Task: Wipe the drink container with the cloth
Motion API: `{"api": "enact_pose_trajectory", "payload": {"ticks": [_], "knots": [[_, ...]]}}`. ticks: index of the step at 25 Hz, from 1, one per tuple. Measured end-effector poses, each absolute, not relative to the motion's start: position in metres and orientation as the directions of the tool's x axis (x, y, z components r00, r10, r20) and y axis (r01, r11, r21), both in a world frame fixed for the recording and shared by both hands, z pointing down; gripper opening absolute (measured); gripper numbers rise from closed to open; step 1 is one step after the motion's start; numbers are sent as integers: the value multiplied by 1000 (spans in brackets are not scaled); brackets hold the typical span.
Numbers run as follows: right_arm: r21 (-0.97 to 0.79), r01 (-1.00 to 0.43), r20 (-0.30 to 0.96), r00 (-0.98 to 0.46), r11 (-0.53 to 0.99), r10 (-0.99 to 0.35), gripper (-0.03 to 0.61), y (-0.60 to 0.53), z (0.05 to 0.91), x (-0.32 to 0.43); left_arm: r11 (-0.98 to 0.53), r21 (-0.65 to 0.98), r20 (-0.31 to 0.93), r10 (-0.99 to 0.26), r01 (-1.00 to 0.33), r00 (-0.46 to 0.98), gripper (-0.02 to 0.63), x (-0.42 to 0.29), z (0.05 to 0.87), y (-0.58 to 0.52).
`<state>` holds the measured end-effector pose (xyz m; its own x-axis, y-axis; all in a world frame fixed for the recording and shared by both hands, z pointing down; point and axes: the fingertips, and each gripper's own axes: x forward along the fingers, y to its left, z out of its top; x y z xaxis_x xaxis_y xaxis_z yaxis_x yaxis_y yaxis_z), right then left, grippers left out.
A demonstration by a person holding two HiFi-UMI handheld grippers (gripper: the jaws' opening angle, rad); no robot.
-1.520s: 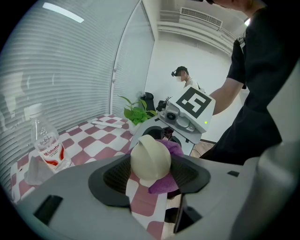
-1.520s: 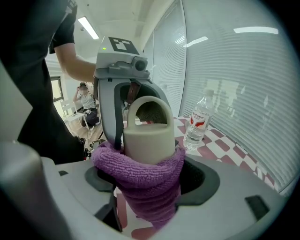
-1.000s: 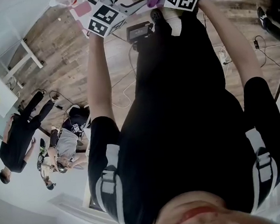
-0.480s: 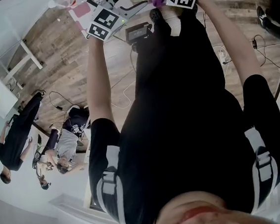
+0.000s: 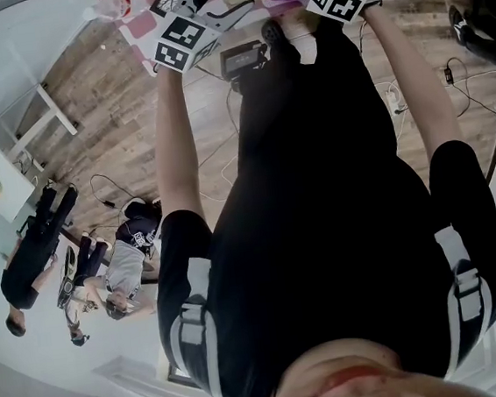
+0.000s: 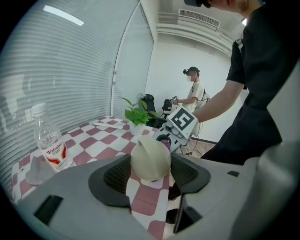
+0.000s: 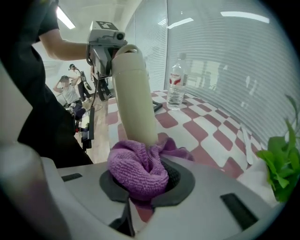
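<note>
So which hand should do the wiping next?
The right. The right gripper is closing its jaws on the purple cloth, which sits right against the cream drink container. The left gripper is busy holding that container.

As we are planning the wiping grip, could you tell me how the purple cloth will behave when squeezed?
The purple cloth will probably be floppy: it bunches into folds between the right gripper's closing jaws. Its looped, towel-like pile suggests it is soft and grippy, not slippery. It looks light and likely drapes against the cream container.
</note>
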<state>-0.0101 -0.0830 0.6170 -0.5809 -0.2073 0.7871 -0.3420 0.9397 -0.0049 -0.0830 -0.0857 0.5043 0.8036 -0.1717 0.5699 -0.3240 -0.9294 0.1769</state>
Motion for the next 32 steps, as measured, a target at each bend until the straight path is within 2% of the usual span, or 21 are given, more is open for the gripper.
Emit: {"api": "enact_pose_trajectory", "payload": {"ticks": [3,9,16,26,32], "knots": [[18,-448,774,-559,894,-296,66,-84,606,6,-929,170,563,-184,-330,806,287,-82,504,-86],[-5,-586,709,-573,810,-411,61,-76,568,33,-931,151,531,-207,-332,822,287,-71,497,-86],[-36,-737,568,-571,675,-593,61,-78,501,66,-936,132,514,-218,-328,829,287,-54,497,-90],[-23,-837,408,-508,547,-759,61,-57,420,82,-943,101,476,-233,-316,848,287,-34,493,-90],[-53,-870,383,-471,490,-795,61,-42,411,86,-949,76,460,-240,-307,855,287,-16,493,-92]]}}
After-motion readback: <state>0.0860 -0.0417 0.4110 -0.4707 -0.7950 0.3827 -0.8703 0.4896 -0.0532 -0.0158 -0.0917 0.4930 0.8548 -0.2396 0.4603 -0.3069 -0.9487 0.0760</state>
